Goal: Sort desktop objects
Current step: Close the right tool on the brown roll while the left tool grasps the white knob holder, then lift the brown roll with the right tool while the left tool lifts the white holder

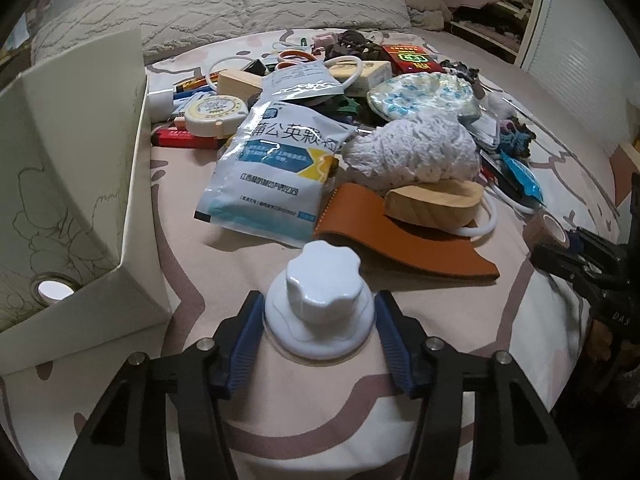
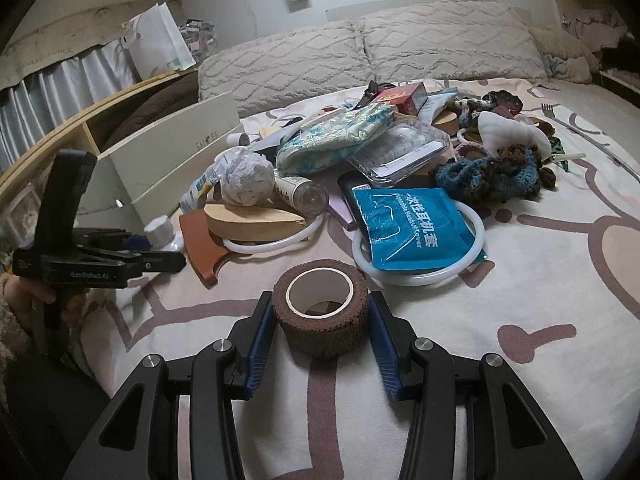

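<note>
Nearest in the left wrist view, the left gripper (image 1: 320,320) has its blue-padded fingers (image 1: 248,336) pinching the round base of a white suction knob (image 1: 320,304), which stands upright on the bed sheet (image 1: 320,420) — glossy plastic, with a scalloped cap on top. In the right wrist view the right gripper (image 2: 322,320) has its fingers (image 2: 262,334) pressed against the sides of a brown roll of wrap (image 2: 322,308), fuzzy outside and with a pale cardboard core, standing on end on the sheet.

Just beyond the knob lies a curved tan leather piece (image 1: 400,232), and on it a rounded wooden block (image 1: 436,204) over a thin white ring (image 1: 486,220). A crinkled white and blue packet (image 1: 276,168) rests beside them, with a lumpy white crocheted ball (image 1: 416,152) touching the block. Behind the roll, a blue foil pouch (image 2: 412,228) lies across a second white ring (image 2: 472,256).

At the left stands an open cream cardboard box (image 1: 80,200) — its wall printed with faint flower outlines; what it holds cannot be seen.

Farther back the heap thickens: a round white case (image 1: 216,114), a red carton (image 1: 408,58), a floral cloth pouch (image 1: 424,94), a clear plastic box (image 2: 404,152) and dark crocheted yarn pieces (image 2: 492,176). Quilted pillows (image 2: 360,52) close the far end.
</note>
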Available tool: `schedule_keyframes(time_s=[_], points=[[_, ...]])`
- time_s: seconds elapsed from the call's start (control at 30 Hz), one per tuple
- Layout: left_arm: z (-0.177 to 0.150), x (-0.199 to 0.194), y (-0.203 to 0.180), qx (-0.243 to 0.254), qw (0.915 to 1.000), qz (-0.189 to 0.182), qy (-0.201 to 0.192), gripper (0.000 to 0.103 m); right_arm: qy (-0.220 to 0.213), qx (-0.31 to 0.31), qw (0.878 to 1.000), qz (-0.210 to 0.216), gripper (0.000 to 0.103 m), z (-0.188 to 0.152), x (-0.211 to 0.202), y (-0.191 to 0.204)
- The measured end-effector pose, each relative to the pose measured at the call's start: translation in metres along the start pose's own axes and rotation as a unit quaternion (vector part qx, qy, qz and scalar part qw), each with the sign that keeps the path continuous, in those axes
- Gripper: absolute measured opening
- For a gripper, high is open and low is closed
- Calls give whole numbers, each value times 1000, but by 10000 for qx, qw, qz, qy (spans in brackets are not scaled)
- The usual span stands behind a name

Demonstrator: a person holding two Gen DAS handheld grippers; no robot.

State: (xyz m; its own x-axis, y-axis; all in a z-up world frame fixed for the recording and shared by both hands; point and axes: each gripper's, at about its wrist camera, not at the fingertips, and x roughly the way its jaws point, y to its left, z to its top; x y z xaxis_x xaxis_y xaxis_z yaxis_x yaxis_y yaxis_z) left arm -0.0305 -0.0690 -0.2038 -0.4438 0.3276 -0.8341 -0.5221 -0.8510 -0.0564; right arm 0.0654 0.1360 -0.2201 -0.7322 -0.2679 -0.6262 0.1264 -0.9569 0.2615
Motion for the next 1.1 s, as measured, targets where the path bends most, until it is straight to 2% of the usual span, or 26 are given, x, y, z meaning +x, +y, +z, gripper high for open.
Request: schedule_keyframes(time_s=[0.27,0.7,1.1], points=[[-1,-3,-11,332,9991,266,-13,52,43,-167,9998,-124,44,-2,-2,3],[-2,-16,-24,568,9981,213,97,52,87,-133,9999,-24,43,-1,-8,1],[8,-39,-30,354,9991,230,-75,52,89,30,9999,108,43,0,-13,-3]])
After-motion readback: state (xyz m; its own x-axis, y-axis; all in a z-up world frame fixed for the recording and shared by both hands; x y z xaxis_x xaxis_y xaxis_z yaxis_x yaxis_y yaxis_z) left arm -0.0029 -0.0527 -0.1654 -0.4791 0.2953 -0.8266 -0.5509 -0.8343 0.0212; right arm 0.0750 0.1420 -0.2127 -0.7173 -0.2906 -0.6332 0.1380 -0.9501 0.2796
